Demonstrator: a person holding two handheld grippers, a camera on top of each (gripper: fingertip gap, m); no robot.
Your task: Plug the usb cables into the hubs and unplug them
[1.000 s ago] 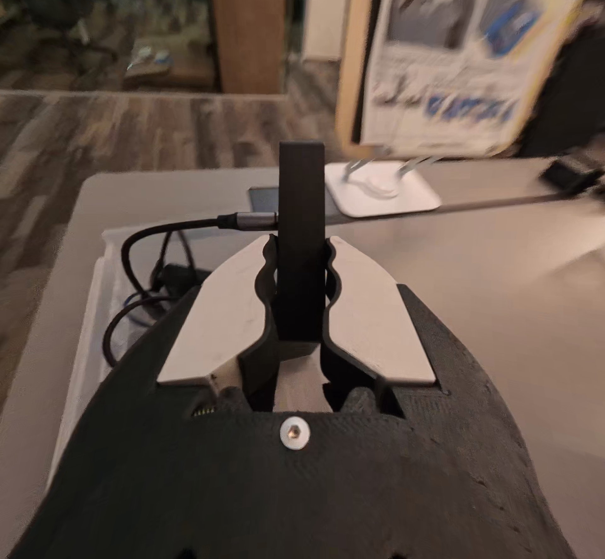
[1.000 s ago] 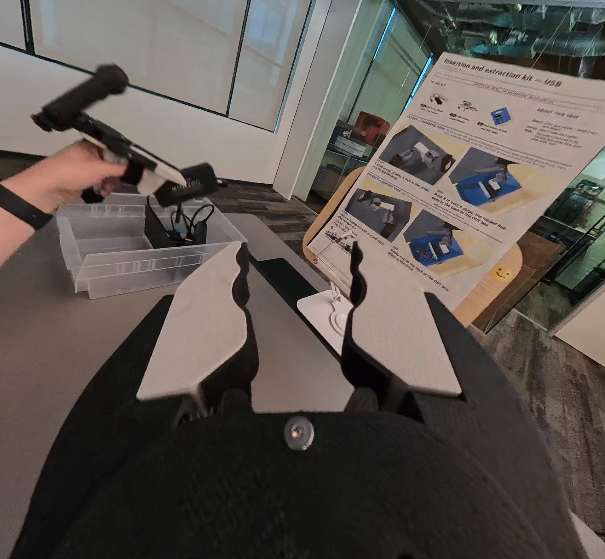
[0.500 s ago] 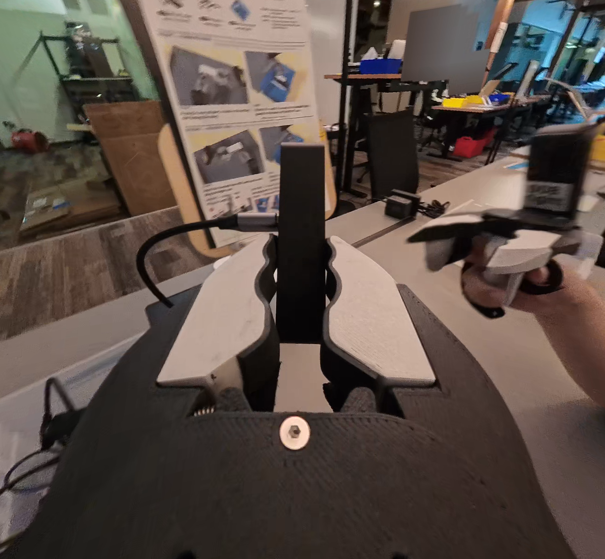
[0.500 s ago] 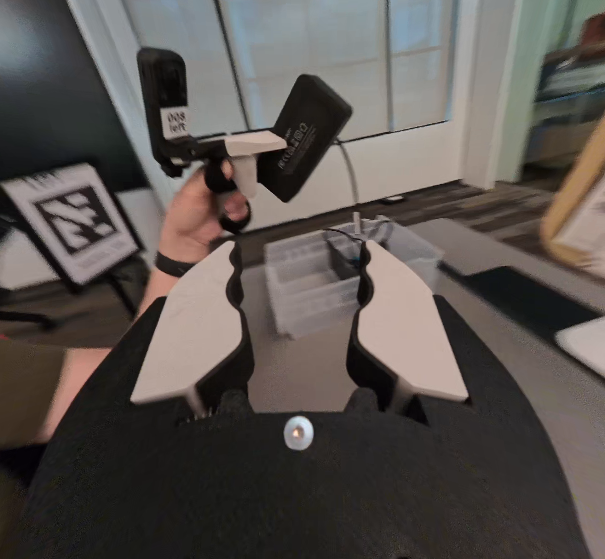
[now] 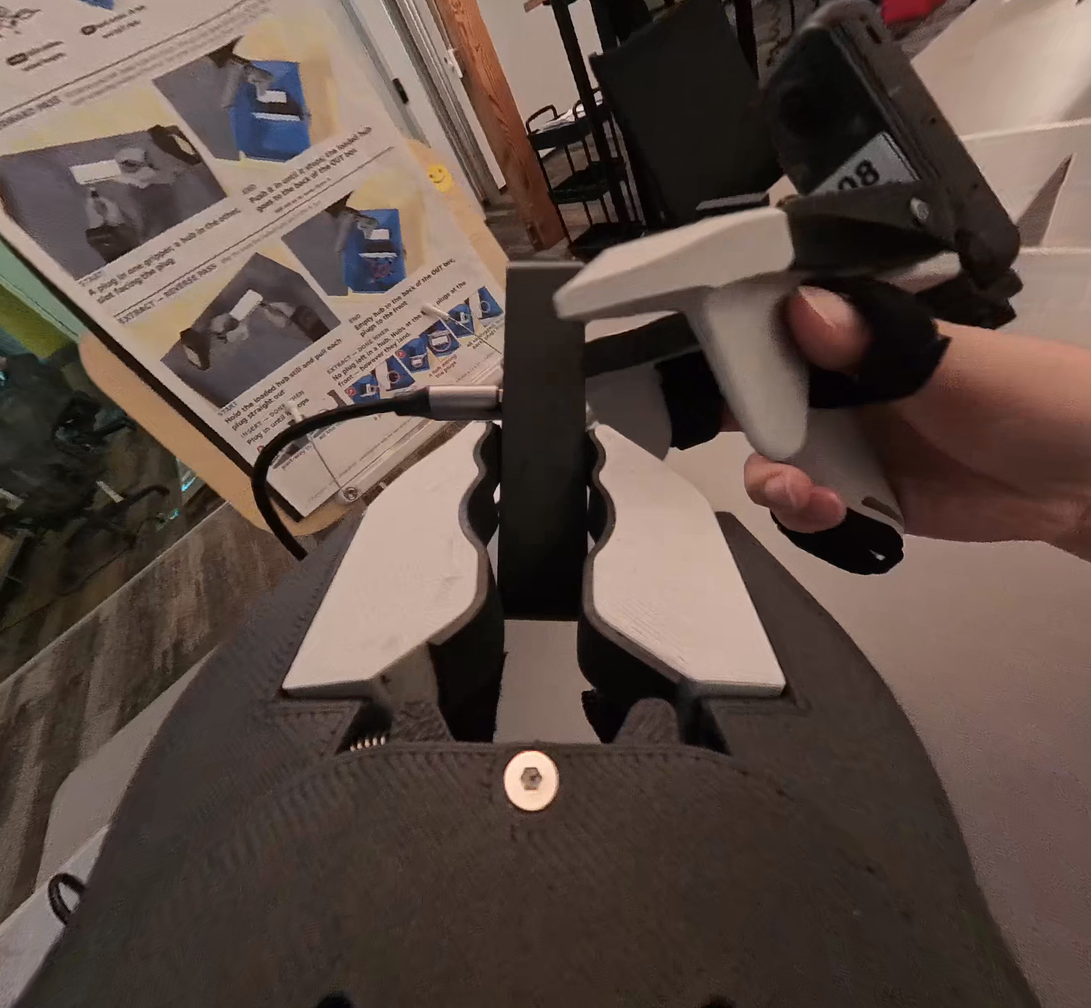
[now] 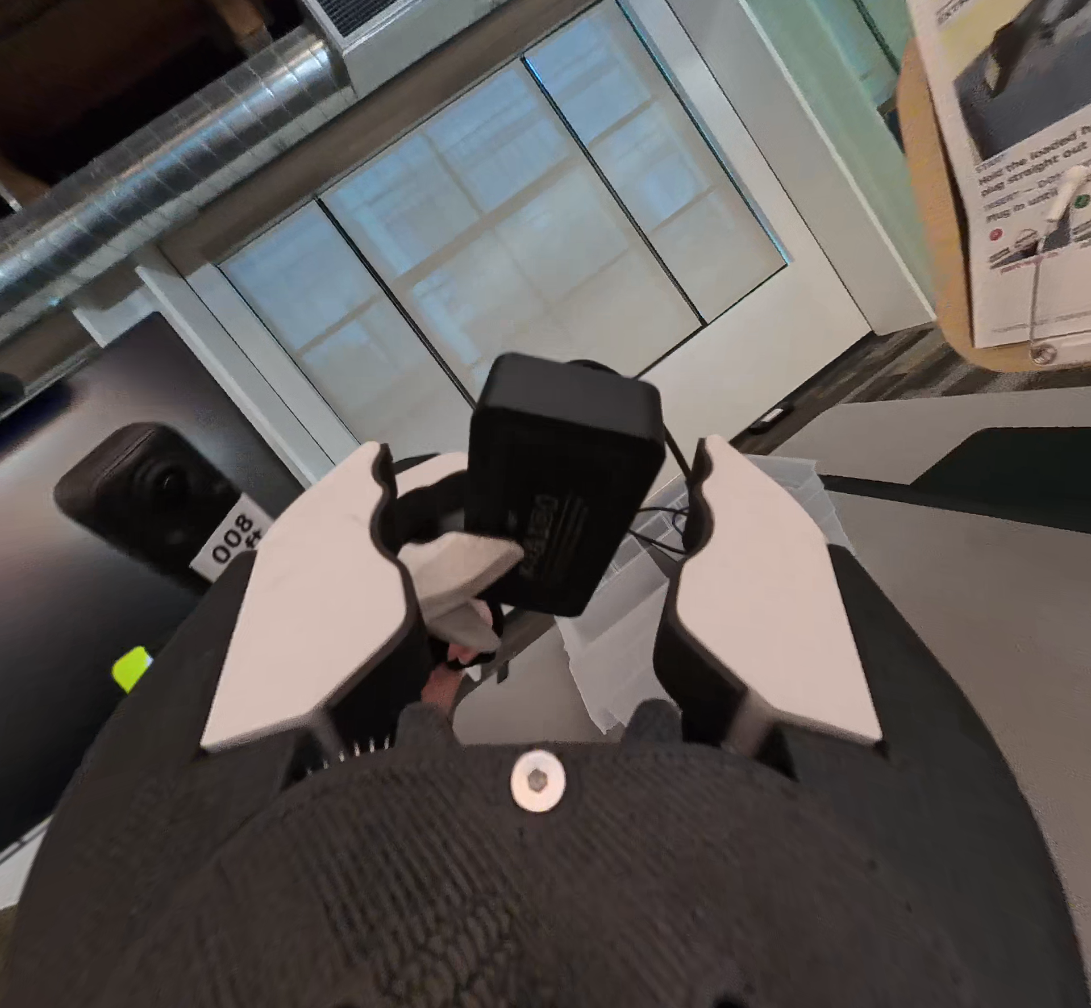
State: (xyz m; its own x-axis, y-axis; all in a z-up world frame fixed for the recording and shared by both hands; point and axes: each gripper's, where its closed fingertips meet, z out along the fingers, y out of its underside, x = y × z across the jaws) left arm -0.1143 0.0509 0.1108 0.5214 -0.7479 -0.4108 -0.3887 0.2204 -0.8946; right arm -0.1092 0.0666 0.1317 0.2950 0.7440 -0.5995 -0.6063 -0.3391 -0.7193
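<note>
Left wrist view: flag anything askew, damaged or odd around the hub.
Nothing stands out. The black hub stands upright, clamped between the left tongs, undamaged. The USB cable is plugged squarely into its left side, curving away loosely. The right tongs hover open nearby; whether they touch the hub is unclear.

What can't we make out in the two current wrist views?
- Cable, left wrist view: its far end runs behind the left gripper body.
- Hub right side, left wrist view: hidden behind the right gripper, so any ports there can't be seen.
- Plug, right wrist view: hidden behind the hub.
- Clear bin, right wrist view: contents mostly blocked by the right gripper's fingers.
</note>
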